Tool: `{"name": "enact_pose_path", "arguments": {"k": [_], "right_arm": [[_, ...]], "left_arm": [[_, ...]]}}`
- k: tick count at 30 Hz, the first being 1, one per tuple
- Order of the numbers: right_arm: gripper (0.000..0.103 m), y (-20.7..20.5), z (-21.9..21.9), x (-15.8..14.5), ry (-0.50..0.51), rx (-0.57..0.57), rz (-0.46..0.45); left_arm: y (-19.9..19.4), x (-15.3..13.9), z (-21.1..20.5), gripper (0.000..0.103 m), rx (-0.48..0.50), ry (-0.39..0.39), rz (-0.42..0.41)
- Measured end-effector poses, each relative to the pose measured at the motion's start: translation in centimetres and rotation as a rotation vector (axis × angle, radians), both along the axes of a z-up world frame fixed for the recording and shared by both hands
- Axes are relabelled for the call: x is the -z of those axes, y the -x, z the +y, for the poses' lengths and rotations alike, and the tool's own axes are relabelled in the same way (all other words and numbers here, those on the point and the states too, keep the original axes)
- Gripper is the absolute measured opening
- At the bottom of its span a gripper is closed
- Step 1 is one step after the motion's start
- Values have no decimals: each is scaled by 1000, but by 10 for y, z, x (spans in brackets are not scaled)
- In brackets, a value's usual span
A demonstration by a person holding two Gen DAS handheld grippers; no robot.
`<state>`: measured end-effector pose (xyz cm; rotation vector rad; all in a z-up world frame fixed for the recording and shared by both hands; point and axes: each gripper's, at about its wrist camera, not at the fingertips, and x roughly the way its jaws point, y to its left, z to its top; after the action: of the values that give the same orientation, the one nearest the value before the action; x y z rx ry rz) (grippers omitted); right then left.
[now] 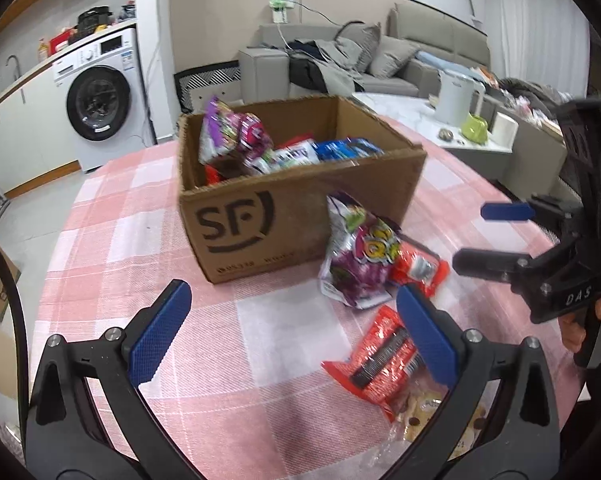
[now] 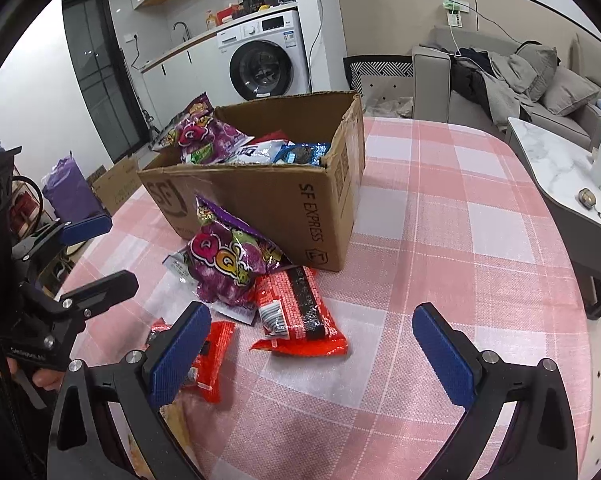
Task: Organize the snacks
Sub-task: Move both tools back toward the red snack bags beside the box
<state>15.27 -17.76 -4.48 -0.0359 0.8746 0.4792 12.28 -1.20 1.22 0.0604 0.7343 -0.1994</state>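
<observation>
Both my grippers, left [image 1: 290, 330] and right [image 2: 314, 354], gape empty above the table [image 2: 460, 240]. Purple candy bag [image 2: 228, 260] leans on the SF cardboard box [image 2: 260, 204]; two red packets [image 2: 296, 316] alongside.

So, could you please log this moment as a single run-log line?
left gripper: open, empty | right gripper: open, empty | cardboard box: partly filled | purple bag, two red packets: on table beside box
</observation>
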Motion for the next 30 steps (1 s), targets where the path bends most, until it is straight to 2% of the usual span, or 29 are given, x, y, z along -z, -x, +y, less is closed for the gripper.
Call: {"name": "enact_pose_path", "arguments": {"k": [5, 14, 19, 26, 30], "right_arm": [[103, -3, -4, 4, 11, 12, 17], [103, -7, -3, 14, 28, 11, 46], [103, -8, 1, 20, 39, 3, 61], [103, -11, 2, 26, 44, 4, 73], [103, -13, 3, 30, 41, 5, 84]], "left_arm": [[1, 12, -14, 102, 68, -24, 37], [-5, 30, -26, 102, 137, -16, 117], [-5, 39, -40, 102, 174, -42, 144], [-9, 54, -53, 102, 175, -97, 166], [-11, 58, -52, 102, 166, -86, 174]]}}
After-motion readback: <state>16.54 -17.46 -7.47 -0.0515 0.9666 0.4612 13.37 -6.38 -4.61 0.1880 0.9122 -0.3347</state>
